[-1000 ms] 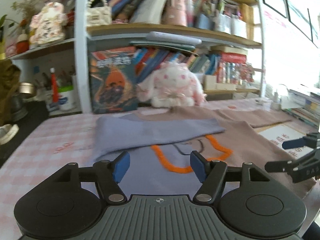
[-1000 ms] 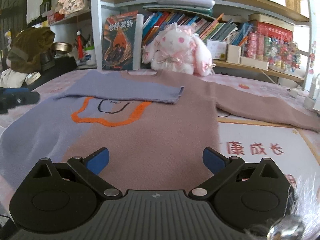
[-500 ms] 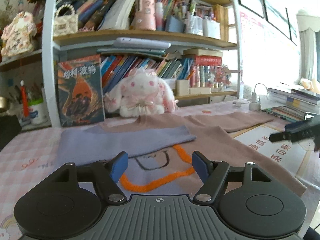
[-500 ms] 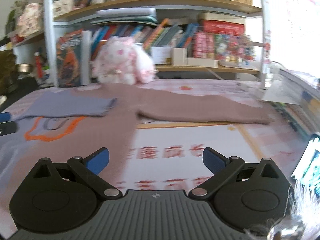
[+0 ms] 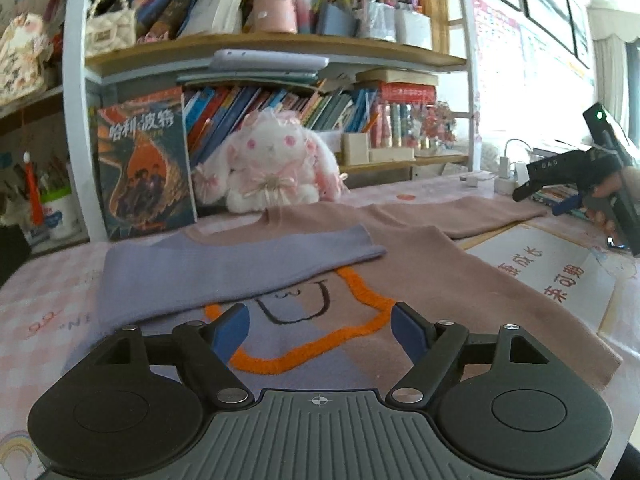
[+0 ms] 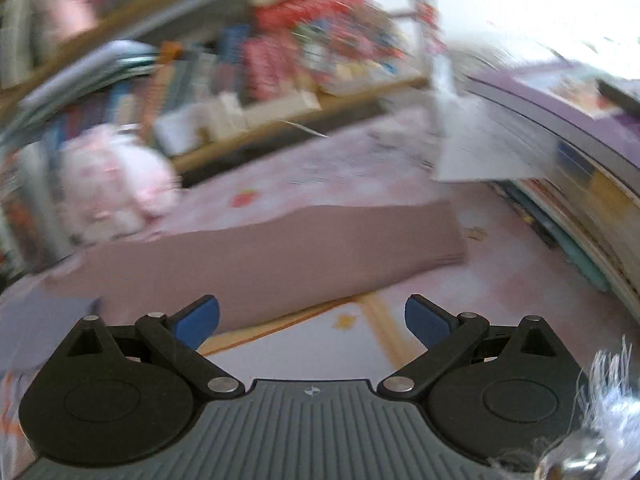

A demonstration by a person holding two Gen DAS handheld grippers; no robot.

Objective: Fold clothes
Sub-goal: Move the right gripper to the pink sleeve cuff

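Note:
A sweater (image 5: 432, 276), half lilac and half dusty pink with an orange outline, lies flat on the table. Its lilac sleeve (image 5: 224, 268) is folded across the chest. The pink sleeve (image 5: 460, 216) stretches out to the right. My left gripper (image 5: 320, 326) hovers open over the sweater's front, holding nothing. My right gripper (image 6: 312, 318) is open and empty just before the pink sleeve (image 6: 280, 256), whose cuff (image 6: 452, 232) lies ahead to the right. From the left wrist view, the right gripper (image 5: 560, 196) shows in a hand at the sleeve's far end.
A bookshelf (image 5: 280, 56) with books, a white plush rabbit (image 5: 272, 168) and an upright book (image 5: 146, 164) stands behind the table. Stacked books (image 6: 580, 184) line the right edge. A white printed sheet (image 5: 552, 276) lies under the sweater's right side.
My right gripper has swung right and forward from the sweater's body to the outstretched pink sleeve, its view now blurred. The left gripper has turned slightly and stayed open above the sweater.

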